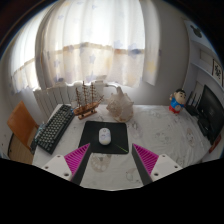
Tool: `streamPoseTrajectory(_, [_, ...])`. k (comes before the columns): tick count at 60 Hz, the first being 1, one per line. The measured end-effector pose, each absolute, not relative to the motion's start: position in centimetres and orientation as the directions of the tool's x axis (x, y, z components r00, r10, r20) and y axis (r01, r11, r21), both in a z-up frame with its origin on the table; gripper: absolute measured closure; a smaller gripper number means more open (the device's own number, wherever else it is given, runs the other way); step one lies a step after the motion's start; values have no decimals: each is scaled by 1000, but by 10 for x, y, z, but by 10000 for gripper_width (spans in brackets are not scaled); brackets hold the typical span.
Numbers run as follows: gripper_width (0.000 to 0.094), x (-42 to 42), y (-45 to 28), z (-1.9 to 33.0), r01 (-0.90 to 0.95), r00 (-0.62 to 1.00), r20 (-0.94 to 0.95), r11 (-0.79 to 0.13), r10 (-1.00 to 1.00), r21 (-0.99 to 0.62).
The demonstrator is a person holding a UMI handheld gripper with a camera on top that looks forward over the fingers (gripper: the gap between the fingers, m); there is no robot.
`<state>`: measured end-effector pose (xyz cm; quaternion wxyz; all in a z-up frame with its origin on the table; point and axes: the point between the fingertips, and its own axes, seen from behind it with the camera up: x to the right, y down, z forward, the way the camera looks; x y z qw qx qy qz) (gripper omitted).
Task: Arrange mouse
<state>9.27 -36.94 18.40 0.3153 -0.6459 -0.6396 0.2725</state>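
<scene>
— Location of the mouse (105, 136)?
— White, resting on a black mouse pad (93, 143), roughly at its middle. Lying just ahead of the gripper (112, 160), in line with the gap between the two fingers but beyond their tips.

— State of the gripper?
— Open. Pink pads (78, 158) spread wide apart, nothing between them, no contact with mouse or pad.

— Surroundings, working outward?
— Pad lying on a table (160, 130) with a pale patterned covering. Black keyboard (54, 128) just beside the pad, angled away (keys visible, legends too small to read). Model sailing ship (88, 100) standing upright behind the pad. Pale figure (121, 103) next to it, details unclear. Small blue and red doll (178, 102) well apart on the far side, near a dark monitor (212, 115). Brown chair back (21, 125) past the keyboard. White curtains (95, 40) across a bright window behind everything.
</scene>
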Motion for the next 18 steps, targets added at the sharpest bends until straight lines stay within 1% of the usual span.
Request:
streamPoseTrajectory(9, [94,116,-371,188,659,34,24,-4,999,-752])
streamPoseTrajectory(18, [96,125,-362,187,661,45,44,3,998,-750])
